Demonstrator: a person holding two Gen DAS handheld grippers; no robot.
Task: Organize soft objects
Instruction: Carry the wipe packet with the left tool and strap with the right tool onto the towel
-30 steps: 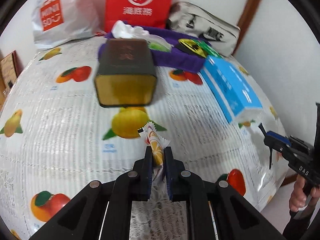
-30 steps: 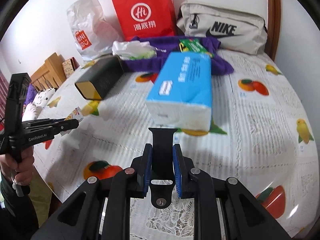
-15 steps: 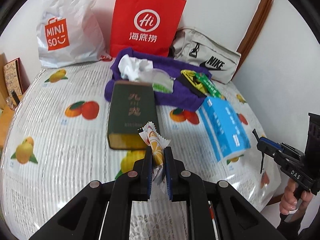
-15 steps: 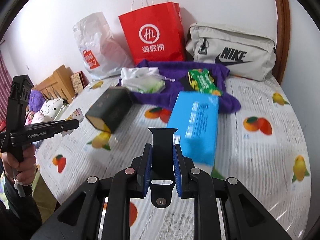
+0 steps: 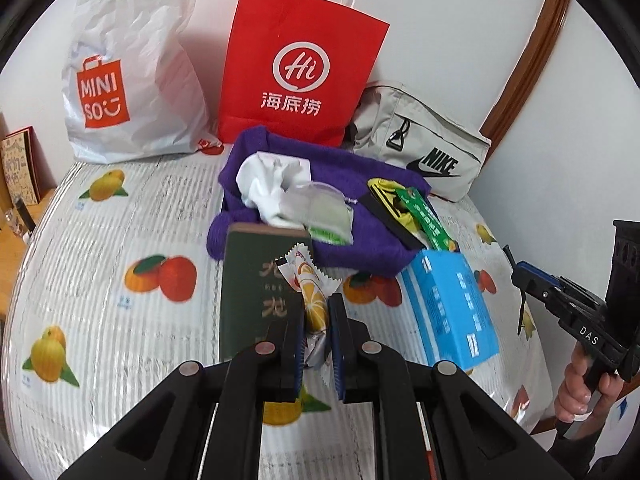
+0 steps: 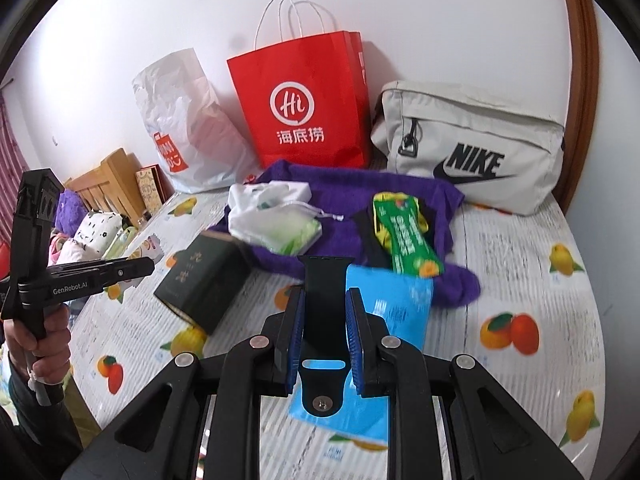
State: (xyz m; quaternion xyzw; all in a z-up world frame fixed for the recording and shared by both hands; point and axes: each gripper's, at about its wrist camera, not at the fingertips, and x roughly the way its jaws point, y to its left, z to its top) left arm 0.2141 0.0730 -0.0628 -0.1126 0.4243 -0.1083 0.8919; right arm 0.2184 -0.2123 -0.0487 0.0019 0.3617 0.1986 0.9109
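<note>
While both of our grippers are loaded, we judge the sorting to be barely begun: most of the clutter lies loose on the bed (image 5: 100, 248) with its fruit-print cover. Our left gripper (image 5: 315, 320) has its fingers clenched on a small orange-print candy wrapper (image 5: 308, 292), held in the air above the dark green box (image 5: 256, 280). Our right gripper (image 6: 325, 316) has its fingers clamped on a black watch strap (image 6: 325, 280), also clear of the cover, over the blue tissue pack (image 6: 394, 300).

Nothing we can see has been put away yet. On the bed lie the purple sweater (image 6: 360, 192), with a crumpled white bag (image 6: 272, 200), a drawstring pouch with something green inside (image 6: 296, 230) and a green snack packet (image 6: 404, 236) on top of it. Against the wall stand a red paper bag (image 6: 304, 104), a white Miniso bag (image 6: 188, 128) and a grey Nike pouch (image 6: 472, 148), any of which we guess could receive things.

The wrapper looks crinkly and light, with serrated ends; the strap is smooth, flexible, with a slot and a stud.
</note>
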